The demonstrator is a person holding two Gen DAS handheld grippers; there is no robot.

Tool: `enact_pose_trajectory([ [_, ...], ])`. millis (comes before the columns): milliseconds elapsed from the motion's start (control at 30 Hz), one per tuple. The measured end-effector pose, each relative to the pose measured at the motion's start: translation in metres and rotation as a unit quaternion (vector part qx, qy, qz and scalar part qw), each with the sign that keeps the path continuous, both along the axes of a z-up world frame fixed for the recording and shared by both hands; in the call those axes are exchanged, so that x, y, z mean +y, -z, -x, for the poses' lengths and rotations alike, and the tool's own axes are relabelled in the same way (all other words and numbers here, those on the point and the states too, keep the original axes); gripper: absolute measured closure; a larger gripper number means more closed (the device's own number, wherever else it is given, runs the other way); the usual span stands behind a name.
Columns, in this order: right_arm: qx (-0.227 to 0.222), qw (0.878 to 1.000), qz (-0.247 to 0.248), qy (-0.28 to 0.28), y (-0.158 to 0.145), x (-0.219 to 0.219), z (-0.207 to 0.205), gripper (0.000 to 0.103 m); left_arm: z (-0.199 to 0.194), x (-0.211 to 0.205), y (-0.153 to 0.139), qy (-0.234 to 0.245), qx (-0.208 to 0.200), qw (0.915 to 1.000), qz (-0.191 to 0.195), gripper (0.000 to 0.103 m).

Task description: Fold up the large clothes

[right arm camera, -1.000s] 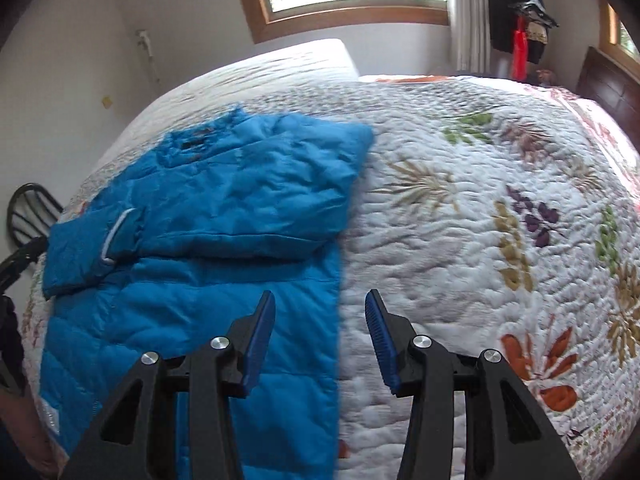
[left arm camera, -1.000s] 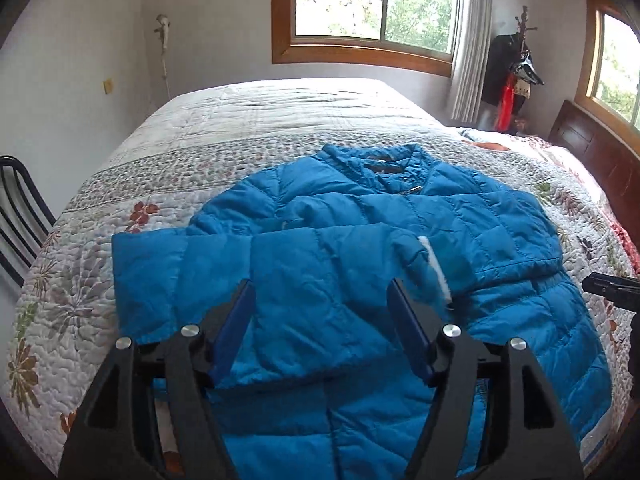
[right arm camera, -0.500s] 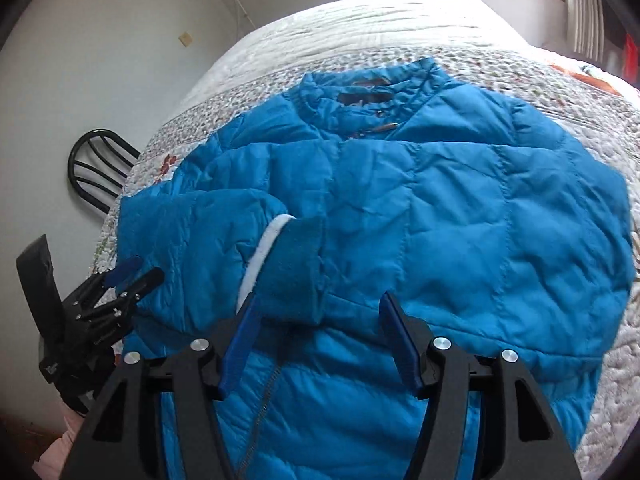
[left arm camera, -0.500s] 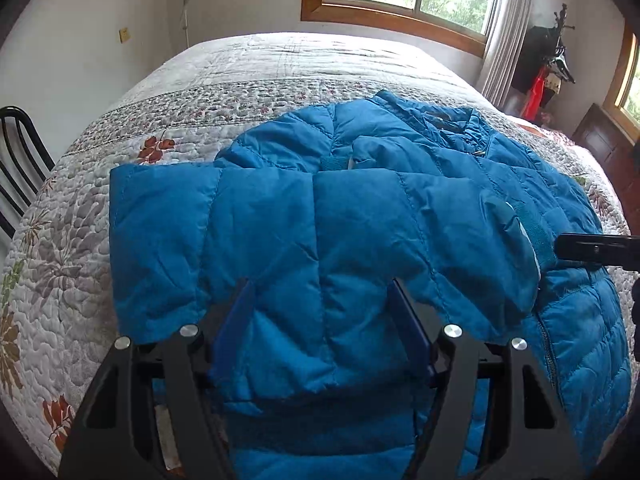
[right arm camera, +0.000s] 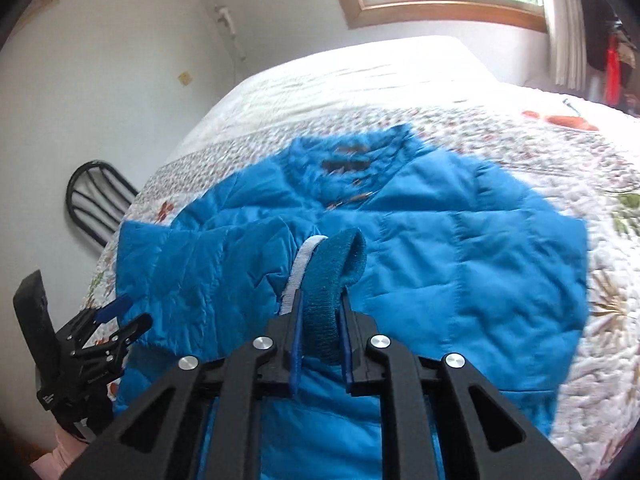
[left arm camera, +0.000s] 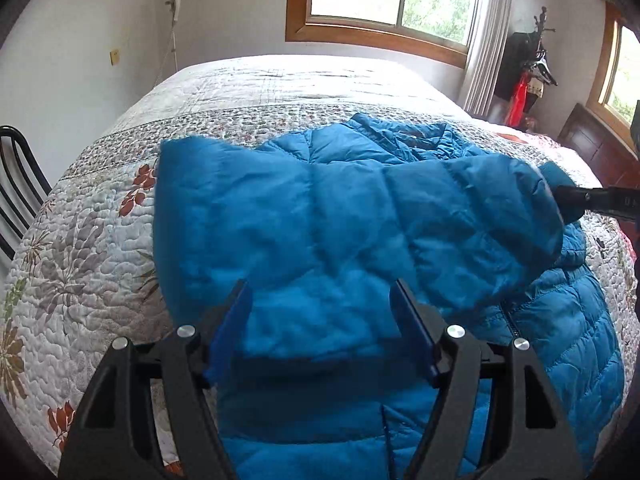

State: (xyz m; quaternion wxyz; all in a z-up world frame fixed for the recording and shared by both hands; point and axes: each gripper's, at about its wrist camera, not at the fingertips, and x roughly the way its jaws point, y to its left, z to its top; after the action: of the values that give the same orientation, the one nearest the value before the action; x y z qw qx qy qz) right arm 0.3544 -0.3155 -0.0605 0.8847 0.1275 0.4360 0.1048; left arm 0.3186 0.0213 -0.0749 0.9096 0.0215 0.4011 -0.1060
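Right wrist view: right hand-held gripper (right arm camera: 320, 316) is closing, its blue pads clenched on the dark teal knit cuff (right arm camera: 334, 280) of the sleeve; half a second ago the pads stood apart around that cuff.
Cuff: it now stands up between the pads, a white strip along its left edge.
Blue quilted puffer jacket (right arm camera: 460, 264): lies flat on the bed with the white floral quilt (right arm camera: 612, 320), collar at the far end, as before.
Left wrist view: left hand-held gripper (left arm camera: 320, 332) is released, pads wide apart above the near fold of the jacket (left arm camera: 280, 232), gripping nothing, much as a second ago.
Sleeve (left arm camera: 460, 216): lifted and stretched to the right, its end at the right hand-held gripper (left arm camera: 576, 200); a second ago it lay folded across the chest.
Black metal chair (right arm camera: 96, 196): far left beside the bed, unchanged.
Blur: right view smeared, collar detail unclear.
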Motion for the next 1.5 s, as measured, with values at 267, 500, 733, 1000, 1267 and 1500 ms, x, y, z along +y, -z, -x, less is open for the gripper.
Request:
enact_pose_trajectory([
  [267,0.052,0.991,0.023,0.121,0.036,-0.088,0.011,0.088,-0.015,-0.022,0.016,0.013,0.019,0.9996,-0.015,0.032],
  [500,0.078,0.990,0.033,0.116,0.061,-0.090,0.001,0.085,-0.029,-0.027,0.031,0.016,0.038,0.9989,-0.021,0.032],
  [733,0.018,0.990,0.053,0.130,0.010,-0.088,0.026,0.074,-0.023,-0.018,0.000,0.014,0.013,0.9998,-0.004,0.032],
  [1000,0.011,0.997,0.060,0.047,0.021,-0.041,0.007,0.074,-0.050,-0.054,0.011,0.055,0.057,0.9967,0.017,0.031],
  [1267,0.078,0.993,0.061,0.068,0.069,-0.057,-0.012,0.072,-0.067,-0.049,0.043,0.058,0.084,0.9945,0.025,0.030],
  [1500,0.054,0.994,0.056,0.075,0.050,-0.054,0.000,0.072,-0.049,-0.049,0.032,0.042,0.058,0.9974,0.005,0.032],
])
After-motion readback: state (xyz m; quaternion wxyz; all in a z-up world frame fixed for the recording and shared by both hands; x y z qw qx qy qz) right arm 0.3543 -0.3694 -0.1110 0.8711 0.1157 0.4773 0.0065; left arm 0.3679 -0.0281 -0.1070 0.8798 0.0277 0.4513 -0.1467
